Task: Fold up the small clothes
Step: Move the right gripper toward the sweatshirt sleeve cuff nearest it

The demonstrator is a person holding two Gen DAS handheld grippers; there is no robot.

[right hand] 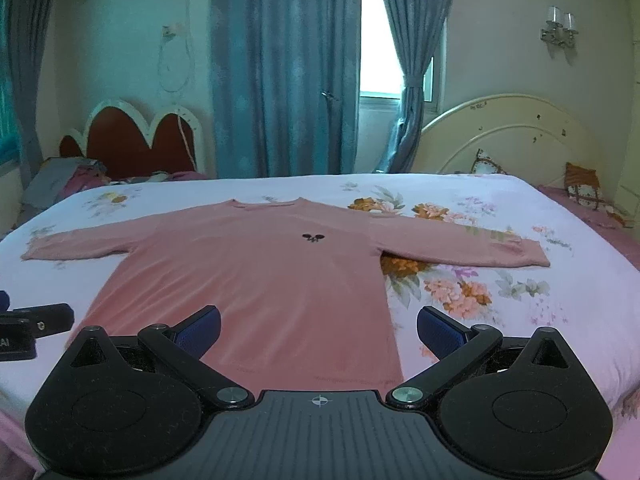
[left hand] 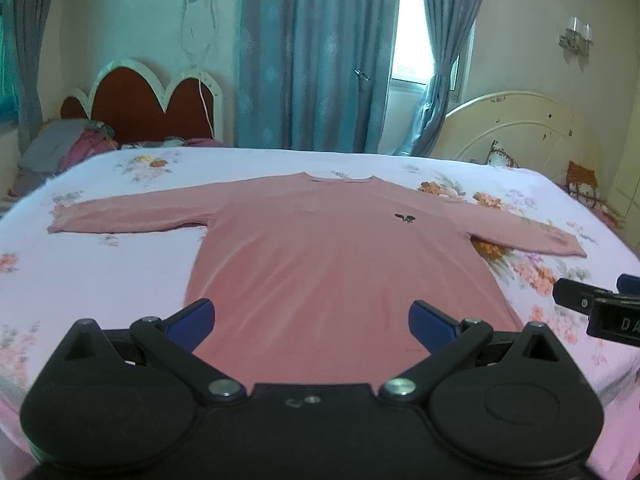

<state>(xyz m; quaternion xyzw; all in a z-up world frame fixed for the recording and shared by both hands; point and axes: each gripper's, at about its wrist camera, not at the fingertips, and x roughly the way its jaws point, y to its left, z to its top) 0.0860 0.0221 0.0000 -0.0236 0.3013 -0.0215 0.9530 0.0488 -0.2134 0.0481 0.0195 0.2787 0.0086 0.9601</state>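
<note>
Pink long-sleeved knit top [left hand: 336,264] lies flat, sleeves spread, on the floral white bedsheet [left hand: 100,280], likely smoothed ready for folding, while the left gripper [left hand: 312,320] and right gripper [right hand: 318,326] hover near its hem, both spread wide and empty.

Pink long-sleeved top [left hand: 340,256]: soft matt knit cloth, smooth.
White floral bedsheet [right hand: 500,216]: thin printed cloth, matt.
Left gripper [left hand: 311,318]: matt black plastic arms, shiny metal pivot bolts.
Blue finger pads [right hand: 438,332]: finely ribbed, rubbery-looking.
Blue-grey curtains [left hand: 312,60]: patterned cloth.
Cream rounded headboard [right hand: 508,136]: painted, chipped finish.
</note>
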